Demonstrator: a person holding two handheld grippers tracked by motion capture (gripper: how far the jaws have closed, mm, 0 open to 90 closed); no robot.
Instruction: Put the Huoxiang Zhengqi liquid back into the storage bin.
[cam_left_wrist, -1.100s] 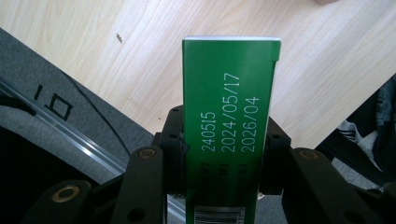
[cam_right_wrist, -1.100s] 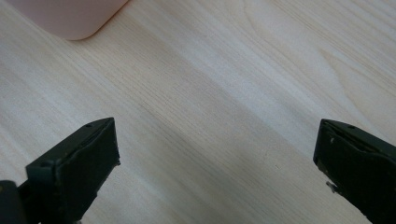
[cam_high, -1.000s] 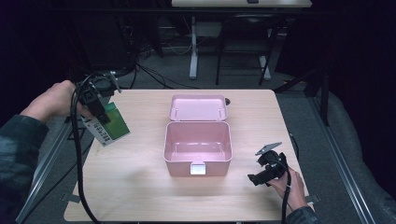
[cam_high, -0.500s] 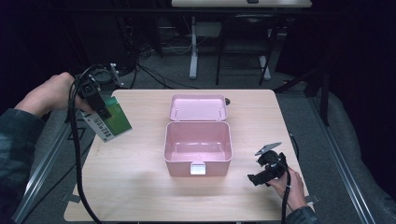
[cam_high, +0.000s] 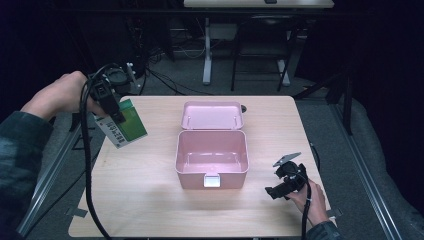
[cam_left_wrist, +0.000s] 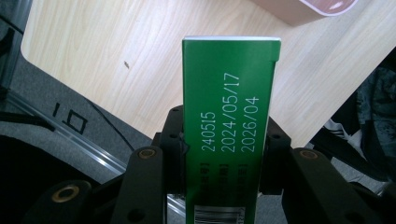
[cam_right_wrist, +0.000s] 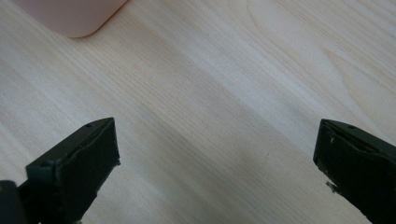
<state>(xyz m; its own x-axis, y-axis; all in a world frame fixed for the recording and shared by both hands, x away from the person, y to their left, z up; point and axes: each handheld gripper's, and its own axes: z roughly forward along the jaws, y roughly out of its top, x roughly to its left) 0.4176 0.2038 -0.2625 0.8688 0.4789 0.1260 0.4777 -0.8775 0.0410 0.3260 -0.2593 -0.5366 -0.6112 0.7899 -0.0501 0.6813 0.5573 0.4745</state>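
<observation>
While the left gripper (cam_high: 116, 116) clamps the flat green cardboard carton (cam_high: 126, 125) between its jaws, lifted clear of the wooden table (cam_high: 150, 200), we judge pickup done. Placement into the open pink plastic box (cam_high: 212, 157) remains. Our right gripper (cam_high: 280, 187) rests released, nothing between its jaws.

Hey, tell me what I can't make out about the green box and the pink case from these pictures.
- Green box: lower end cut off by the bottom edge in the left gripper view; its barcode is partly gone.
- Green box's white label, high view: print too small to read.
- Pink case: front latch detail too small in the high view; corners only, cropped, in both gripper views.
</observation>
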